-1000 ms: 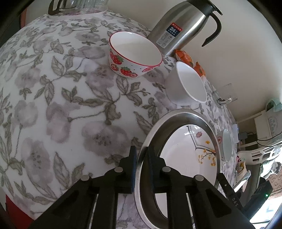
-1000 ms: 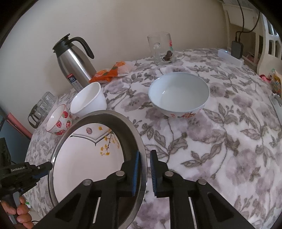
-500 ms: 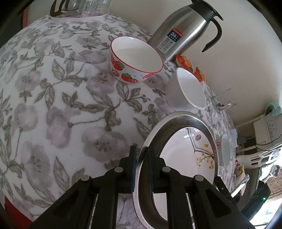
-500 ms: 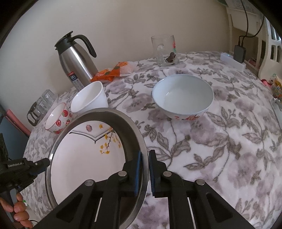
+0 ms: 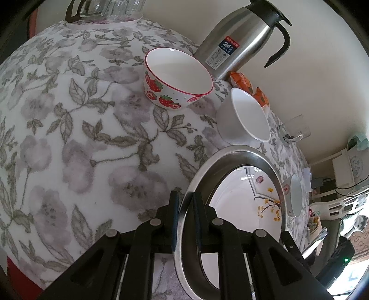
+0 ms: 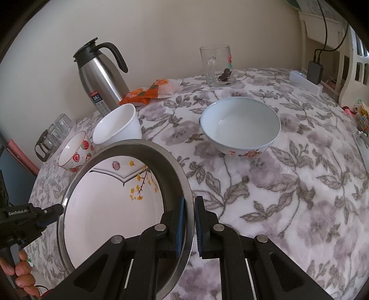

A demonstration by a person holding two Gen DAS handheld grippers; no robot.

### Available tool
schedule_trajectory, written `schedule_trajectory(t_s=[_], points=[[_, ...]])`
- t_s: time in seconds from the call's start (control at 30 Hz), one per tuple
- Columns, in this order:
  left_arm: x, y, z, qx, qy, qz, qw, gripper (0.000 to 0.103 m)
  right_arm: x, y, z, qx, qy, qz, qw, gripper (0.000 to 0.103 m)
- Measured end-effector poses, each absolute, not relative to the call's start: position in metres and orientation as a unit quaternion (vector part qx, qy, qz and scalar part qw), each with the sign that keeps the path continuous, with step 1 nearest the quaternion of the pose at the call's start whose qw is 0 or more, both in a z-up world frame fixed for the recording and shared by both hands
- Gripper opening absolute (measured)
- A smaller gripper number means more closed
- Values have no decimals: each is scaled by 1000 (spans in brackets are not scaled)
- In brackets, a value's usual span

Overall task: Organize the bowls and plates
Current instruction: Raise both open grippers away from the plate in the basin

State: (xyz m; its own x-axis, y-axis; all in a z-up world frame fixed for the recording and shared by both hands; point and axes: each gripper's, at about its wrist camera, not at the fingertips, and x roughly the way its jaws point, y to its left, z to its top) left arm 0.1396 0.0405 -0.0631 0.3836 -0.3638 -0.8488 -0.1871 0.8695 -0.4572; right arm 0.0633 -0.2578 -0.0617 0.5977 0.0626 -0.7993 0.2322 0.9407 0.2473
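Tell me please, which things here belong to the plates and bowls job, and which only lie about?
Job: steel plate, flowered plate in it, strawberry bowl, white bowl, large pale bowl.

Lying about: thermos, orange packets, glass mug, glass jug.

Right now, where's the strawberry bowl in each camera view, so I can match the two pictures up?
Left wrist: the strawberry bowl sits upper centre, just left of the steel thermos, with the plain white bowl to its lower right.
Right wrist: the strawberry bowl is at the left edge, partly behind the steel plate's rim.
Shared landmark: the thermos, standing behind both small bowls by the wall.
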Motion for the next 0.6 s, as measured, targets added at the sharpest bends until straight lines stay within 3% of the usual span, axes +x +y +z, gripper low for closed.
schedule_trajectory(t_s=[0.5, 0.53, 0.57, 0.6], points=[[137, 57, -55, -282, 549, -33, 786, 13, 60, -261, -42, 153, 429, -62, 888, 10], [136, 58, -51, -278, 545, -28, 791, 14, 58, -260, -35, 149, 419, -66, 893, 12], [136, 59, -49, -276, 542, -26, 794, 22, 57, -259, -30, 146, 412, -67, 897, 15], [136, 59, -45, -273, 537, -24, 797, 30, 56, -256, -25, 142, 403, -65, 902, 24]])
